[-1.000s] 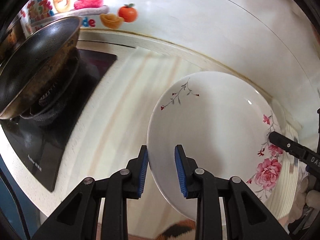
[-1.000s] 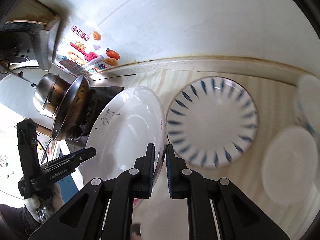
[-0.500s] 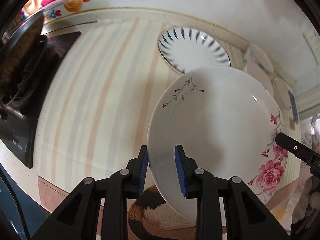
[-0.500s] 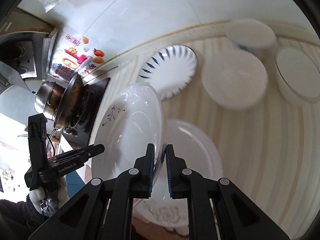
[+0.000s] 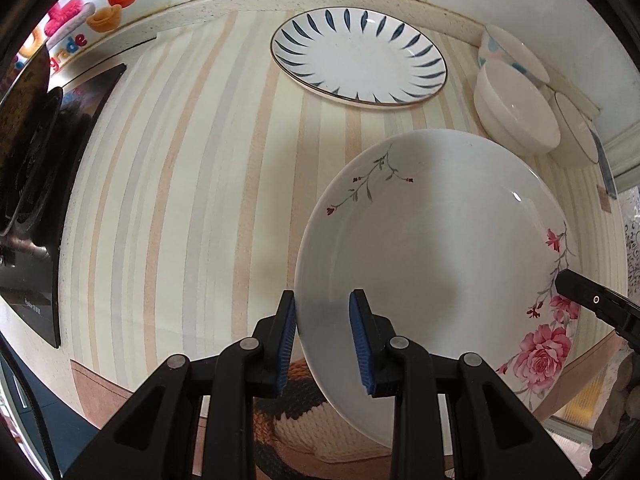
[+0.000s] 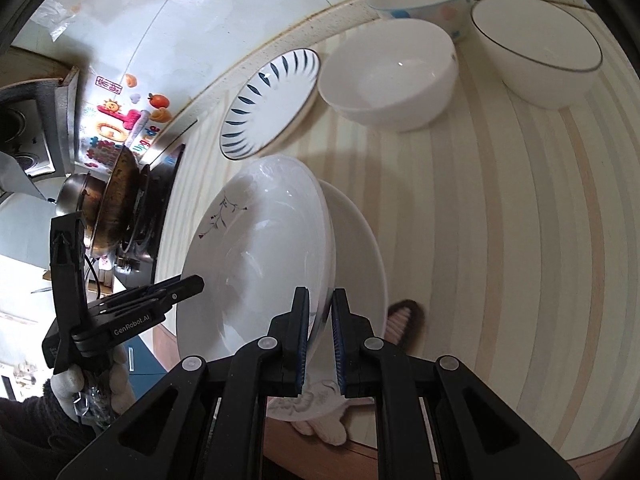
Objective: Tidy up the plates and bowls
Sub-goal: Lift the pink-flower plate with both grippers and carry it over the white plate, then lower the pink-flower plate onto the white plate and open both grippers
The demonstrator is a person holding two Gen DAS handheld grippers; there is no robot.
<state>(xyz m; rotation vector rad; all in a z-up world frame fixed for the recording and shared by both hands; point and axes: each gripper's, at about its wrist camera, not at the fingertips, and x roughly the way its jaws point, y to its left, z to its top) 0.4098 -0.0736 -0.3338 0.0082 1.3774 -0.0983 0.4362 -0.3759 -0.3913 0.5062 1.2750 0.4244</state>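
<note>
A white plate with pink roses (image 5: 440, 248) is held above the striped counter by both grippers. My left gripper (image 5: 323, 332) is shut on its near rim. My right gripper (image 6: 320, 334) is shut on the opposite rim (image 6: 256, 264). In the right wrist view a second white plate (image 6: 360, 248) lies on the counter just beneath and behind the held one. A blue-leaf plate (image 5: 358, 60) lies further back. Three white bowls (image 6: 390, 76) stand at the back right.
A stove with a dark wok (image 6: 116, 196) stands to the left. The counter's front edge (image 5: 120, 384) is close below the held plate, with slippers on the floor beyond. A tiled wall runs behind the dishes.
Both grippers have carried the rose plate from beside the stove to the right and toward the counter's front, and tilted it lower over the white plate on the counter.
</note>
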